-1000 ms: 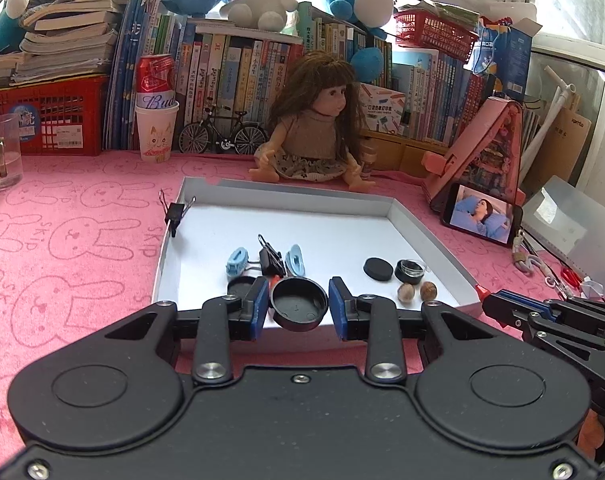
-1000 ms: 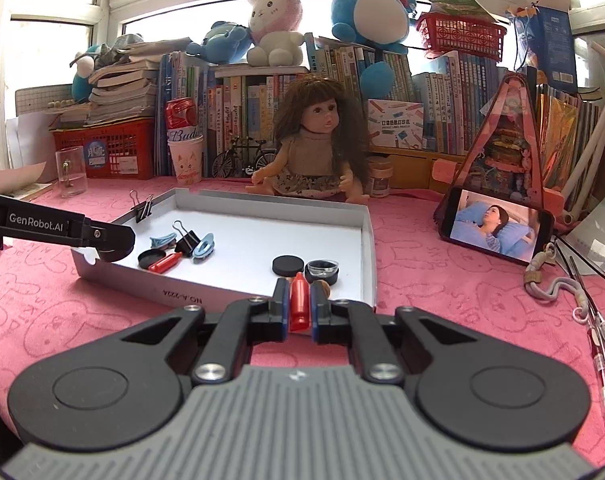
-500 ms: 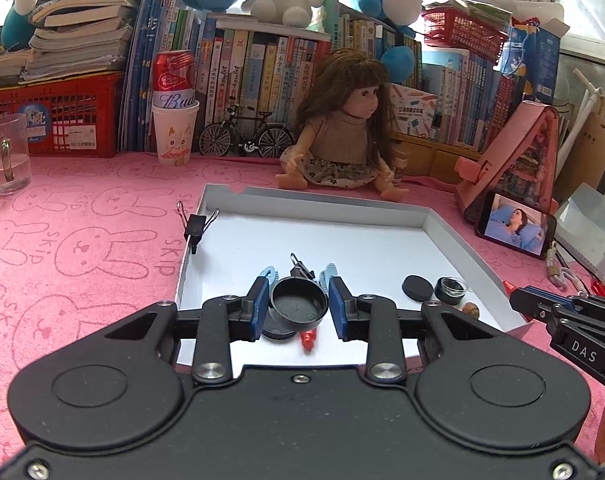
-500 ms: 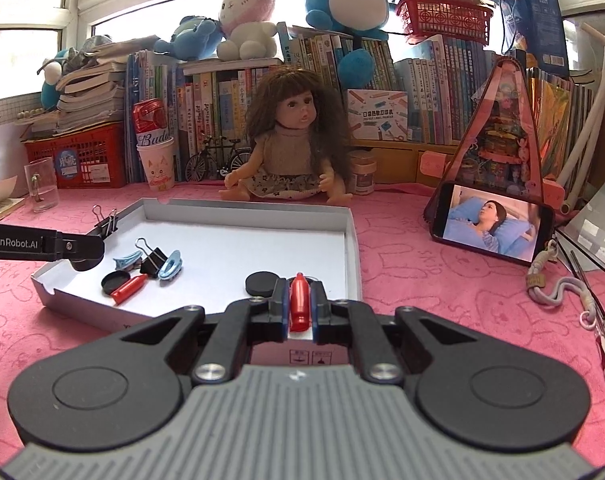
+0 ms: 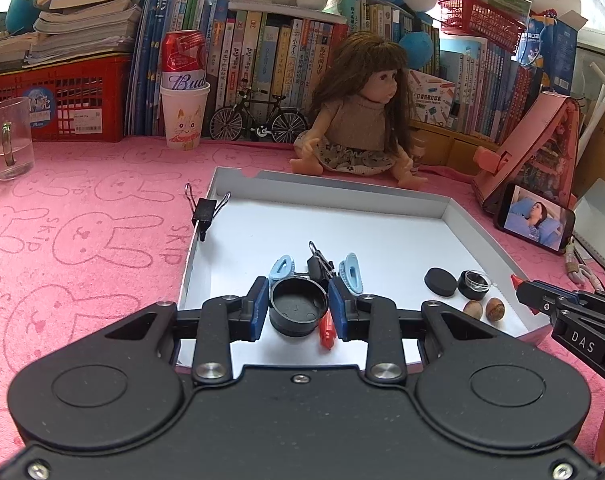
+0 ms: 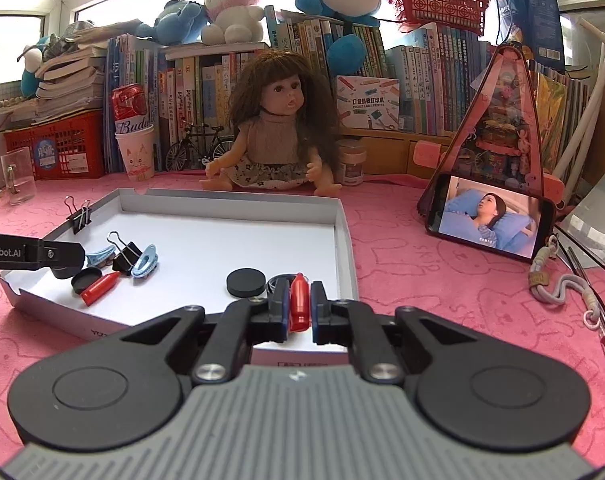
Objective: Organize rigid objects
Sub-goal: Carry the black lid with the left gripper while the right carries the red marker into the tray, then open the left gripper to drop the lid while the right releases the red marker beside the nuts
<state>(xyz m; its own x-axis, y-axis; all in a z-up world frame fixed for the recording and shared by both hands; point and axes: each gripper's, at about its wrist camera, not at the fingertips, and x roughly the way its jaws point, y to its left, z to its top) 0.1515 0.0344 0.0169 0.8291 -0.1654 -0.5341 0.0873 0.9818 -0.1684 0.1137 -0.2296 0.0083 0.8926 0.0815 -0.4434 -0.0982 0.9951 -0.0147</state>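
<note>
- The left gripper (image 5: pixel 298 307) pinched a black jar cap (image 5: pixel 297 306) above the white tray (image 5: pixel 402 200), at its 6 o'clock edge.
- The right gripper (image 6: pixel 298 307) squeezed a red crayon (image 6: pixel 299 300) over the tray's 5 o'clock corner.
- Clips, nuts and lids already lay inside; both held pieces remained unplaced.

The left gripper (image 5: pixel 298 309) has a matte black body with two large round discs moulded into its top, silver screw heads at the linkage pivots, a small screw at the centre edge, and blue pads lining its black fingers. The right gripper (image 6: pixel 299 307) shares the black linkages, discs and silver screws, but its rear housing is ribbed grey with a small logo; seen from the side its arm reads "DAS", the left one's "GenRobot.AI"
</note>
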